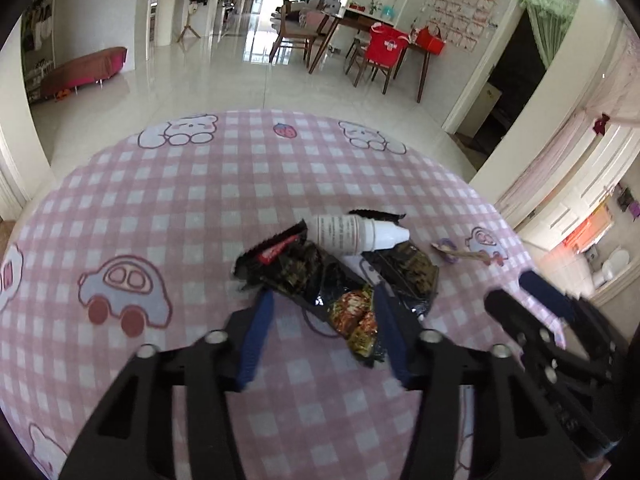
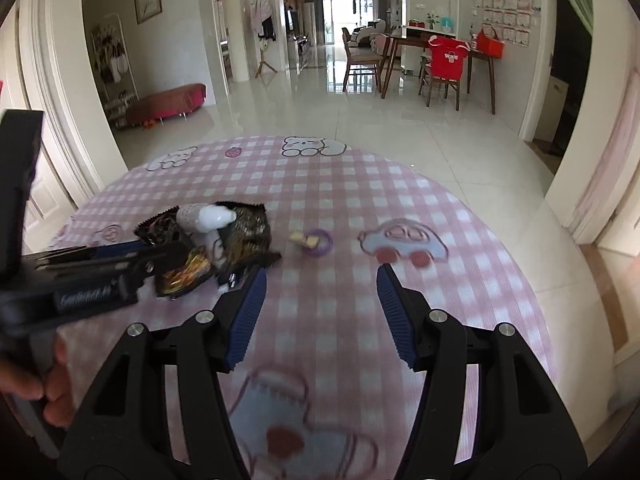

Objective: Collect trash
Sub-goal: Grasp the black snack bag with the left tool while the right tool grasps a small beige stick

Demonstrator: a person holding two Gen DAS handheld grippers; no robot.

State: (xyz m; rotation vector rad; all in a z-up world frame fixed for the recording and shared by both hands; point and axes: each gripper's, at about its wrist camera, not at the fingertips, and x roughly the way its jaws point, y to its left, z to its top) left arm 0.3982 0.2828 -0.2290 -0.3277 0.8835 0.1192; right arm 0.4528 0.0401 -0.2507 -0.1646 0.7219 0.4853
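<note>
A heap of trash lies on the round table with a pink checked cloth [image 1: 160, 200] [image 2: 460, 208]. It holds a black snack wrapper [image 1: 296, 272], a small colourful wrapper [image 1: 354, 316] [image 2: 184, 276], a white bottle [image 1: 360, 234] [image 2: 208, 216] and a second black wrapper [image 1: 412, 276] [image 2: 248, 228]. My left gripper [image 1: 322, 300] [image 2: 160, 256] has its blue pads against the first black wrapper and the colourful one. My right gripper [image 2: 322, 274] stands open over bare cloth, to the right of the heap, and shows blurred in the left wrist view [image 1: 520, 296]. A purple ring with a yellow scrap [image 2: 316, 242] [image 1: 446, 246] lies just beyond it.
A person's hand [image 2: 52, 384] holds the left gripper's handle at the left edge. Past the table's far rim lies a glossy tiled floor [image 2: 320, 112], with a red bench [image 2: 168, 102] at the left and a dining table with chairs [image 2: 440, 64] far back right.
</note>
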